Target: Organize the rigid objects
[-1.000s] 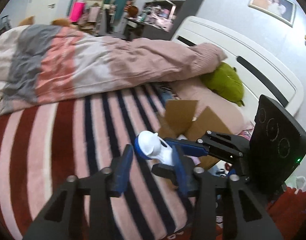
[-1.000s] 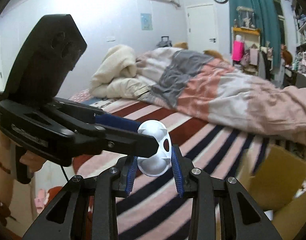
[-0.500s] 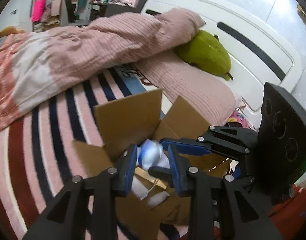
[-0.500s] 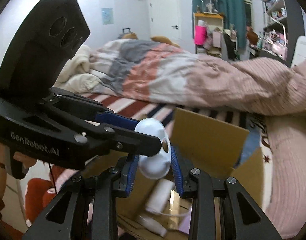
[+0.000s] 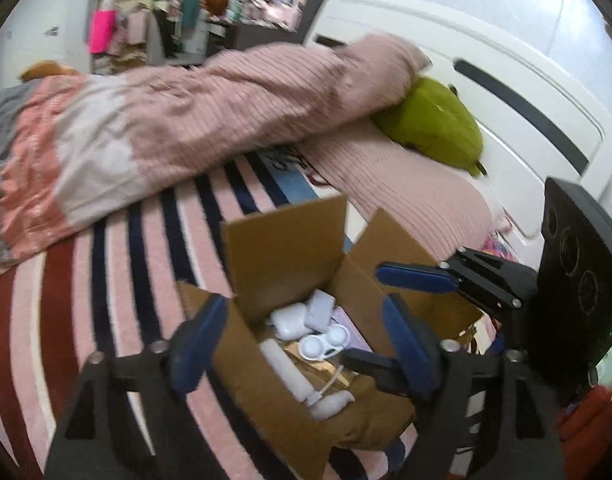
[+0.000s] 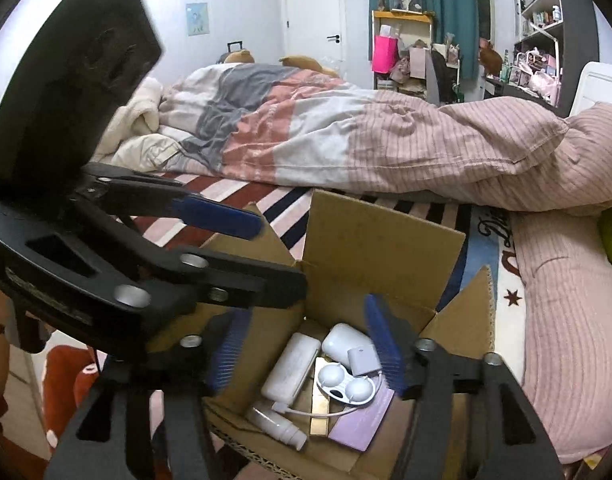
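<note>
White case (image 6: 347,387) flat in box (image 6: 380,240), long axis crosswise.

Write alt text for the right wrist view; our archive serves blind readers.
An open brown cardboard box on a striped bed holds small white plastic items, including a two-cup contact lens case. The open right gripper hovers above it, the open left gripper alongside.

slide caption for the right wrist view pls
Both grippers open above a cardboard box holding a white two-cup case and other small items.
</note>
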Demonstrator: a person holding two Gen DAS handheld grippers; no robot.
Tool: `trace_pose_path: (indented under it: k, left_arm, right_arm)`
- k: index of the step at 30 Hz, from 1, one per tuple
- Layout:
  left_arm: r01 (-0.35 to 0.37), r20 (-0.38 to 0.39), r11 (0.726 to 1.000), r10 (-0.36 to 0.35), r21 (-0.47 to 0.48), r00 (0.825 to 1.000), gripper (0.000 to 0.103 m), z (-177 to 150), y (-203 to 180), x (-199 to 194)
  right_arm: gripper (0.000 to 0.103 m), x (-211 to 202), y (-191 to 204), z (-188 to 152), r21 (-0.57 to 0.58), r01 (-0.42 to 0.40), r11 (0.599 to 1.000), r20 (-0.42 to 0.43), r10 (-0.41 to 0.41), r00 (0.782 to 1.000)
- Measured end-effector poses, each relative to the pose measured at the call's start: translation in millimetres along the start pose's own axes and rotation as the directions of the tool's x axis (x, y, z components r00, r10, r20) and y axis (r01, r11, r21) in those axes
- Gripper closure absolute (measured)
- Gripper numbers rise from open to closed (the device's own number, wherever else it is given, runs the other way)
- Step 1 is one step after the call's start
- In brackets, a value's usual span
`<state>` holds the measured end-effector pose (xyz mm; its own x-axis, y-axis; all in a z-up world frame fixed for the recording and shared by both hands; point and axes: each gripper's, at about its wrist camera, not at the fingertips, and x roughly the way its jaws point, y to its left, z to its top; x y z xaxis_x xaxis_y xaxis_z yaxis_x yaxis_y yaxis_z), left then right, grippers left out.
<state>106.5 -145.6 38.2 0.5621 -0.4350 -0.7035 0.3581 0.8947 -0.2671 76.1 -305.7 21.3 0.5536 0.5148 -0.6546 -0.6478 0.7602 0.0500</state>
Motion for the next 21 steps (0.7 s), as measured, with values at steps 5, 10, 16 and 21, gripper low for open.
trace_pose_path:
  k: [5, 10, 16, 21]
  left_arm:
    - [-0.096, 0.105, 0.995, 0.099, -0.04, 0.989, 0.017, -9, 6, -37]
    - [-0.208, 0.213, 0.973, 0.226, -0.105, 0.95, 0.007, -23, 11, -73]
    - [-0.348, 0.278, 0.923, 0.382, -0.165, 0.881, 0.005, -43, 18, -100]
    - [-0.42, 0.276, 0.889, 0.457, -0.184, 0.846, 0.005, -59, 25, -110]
  right_arm:
    - [0.019, -13, 8, 5, -0.006, 0.012, 1.0, 0.037, -0.012, 0.999]
    - [0.01, -31, 17, 10, -0.019, 0.006, 1.0, 0.102, -0.004, 0.995]
    - [0.0, -48, 23, 11, -0.016, -0.025, 1.0, 0.19, 0.027, 0.981]
    - [0.0, -48, 23, 5, 0.02, -0.043, 0.999, 0.206, 0.038, 0.978]
